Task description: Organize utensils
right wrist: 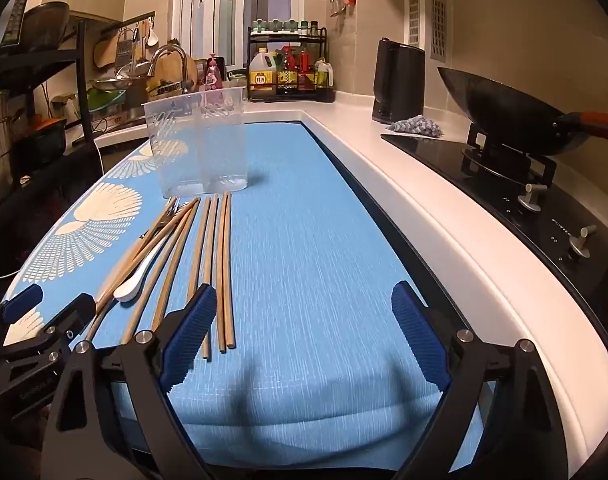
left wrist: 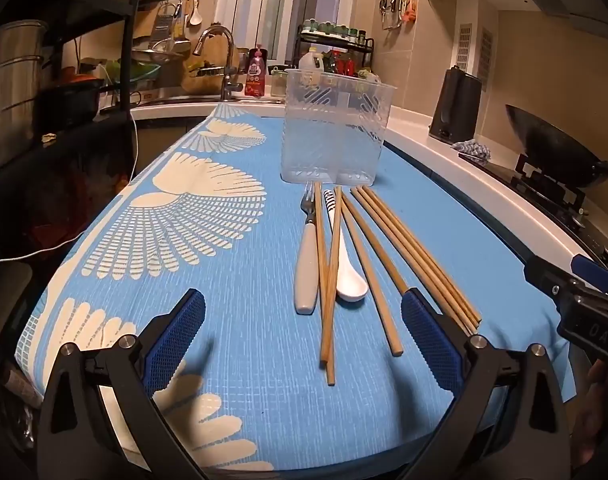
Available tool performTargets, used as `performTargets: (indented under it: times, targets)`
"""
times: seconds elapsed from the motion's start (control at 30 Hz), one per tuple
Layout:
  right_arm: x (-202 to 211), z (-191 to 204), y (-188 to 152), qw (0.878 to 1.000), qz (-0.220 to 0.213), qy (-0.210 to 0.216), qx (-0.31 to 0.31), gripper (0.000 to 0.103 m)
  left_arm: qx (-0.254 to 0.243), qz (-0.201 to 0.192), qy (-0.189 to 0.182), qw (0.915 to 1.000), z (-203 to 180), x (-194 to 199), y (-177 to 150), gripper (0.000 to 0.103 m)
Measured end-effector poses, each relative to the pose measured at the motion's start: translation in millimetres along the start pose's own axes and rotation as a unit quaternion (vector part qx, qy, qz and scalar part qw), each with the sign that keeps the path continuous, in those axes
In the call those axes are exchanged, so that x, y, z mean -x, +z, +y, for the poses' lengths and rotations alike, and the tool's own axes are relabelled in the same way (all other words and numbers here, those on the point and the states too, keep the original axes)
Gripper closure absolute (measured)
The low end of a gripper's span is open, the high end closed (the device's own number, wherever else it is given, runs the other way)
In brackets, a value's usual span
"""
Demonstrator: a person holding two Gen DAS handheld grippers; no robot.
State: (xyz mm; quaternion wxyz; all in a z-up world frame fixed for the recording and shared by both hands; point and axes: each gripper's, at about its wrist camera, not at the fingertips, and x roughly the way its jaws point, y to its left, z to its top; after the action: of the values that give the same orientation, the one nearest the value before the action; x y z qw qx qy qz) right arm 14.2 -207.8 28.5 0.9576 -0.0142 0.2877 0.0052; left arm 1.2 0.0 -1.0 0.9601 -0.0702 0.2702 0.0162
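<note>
A clear plastic utensil holder (left wrist: 336, 128) stands upright on the blue cloth; it also shows in the right wrist view (right wrist: 197, 144). In front of it lie several wooden chopsticks (left wrist: 414, 256), a fork with a white handle (left wrist: 307, 264) and a white spoon (left wrist: 348, 276). In the right wrist view the chopsticks (right wrist: 223, 272) and spoon (right wrist: 137, 280) lie to the left. My left gripper (left wrist: 301, 340) is open and empty, just short of the utensils' near ends. My right gripper (right wrist: 304, 332) is open and empty over bare cloth, right of the chopsticks.
The blue patterned cloth (left wrist: 207, 216) covers a narrow board beside a white counter (right wrist: 404, 184). A black wok (right wrist: 512, 112) sits on the stove at right. A black kettle (right wrist: 398, 84) and a sink faucet (left wrist: 219, 60) stand behind.
</note>
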Motion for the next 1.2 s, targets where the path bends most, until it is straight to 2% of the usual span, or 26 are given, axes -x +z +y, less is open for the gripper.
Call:
performTargets:
  times: [0.13, 0.3, 0.37, 0.47, 0.67, 1.2]
  targets:
    - [-1, -1, -1, 1.0, 0.001, 0.0, -0.003, 0.016, -0.003, -0.009, -0.009, 0.9999, -7, 1, 3, 0.008]
    - [-5, -6, 0, 1.0, -0.004, 0.005, -0.01, 0.016, -0.019, 0.001, -0.002, 0.9998, -21, -17, 11, 0.008]
    - [2, -14, 5, 1.0, -0.006, 0.01, -0.017, 0.015, -0.016, -0.015, -0.001, 0.9998, -17, -7, 1, 0.008]
    - [-4, -9, -4, 1.0, -0.011, 0.013, -0.013, 0.015, -0.012, -0.009, 0.002, 0.9999, -17, -7, 1, 0.008]
    - [-4, -6, -4, 1.0, -0.012, 0.02, -0.003, 0.015, -0.014, -0.01, -0.003, 0.9998, -13, -2, -3, 0.009]
    - [-4, 10, -7, 1.0, -0.009, 0.025, 0.007, 0.015, -0.005, -0.013, 0.016, 0.9998, -2, 4, -3, 0.01]
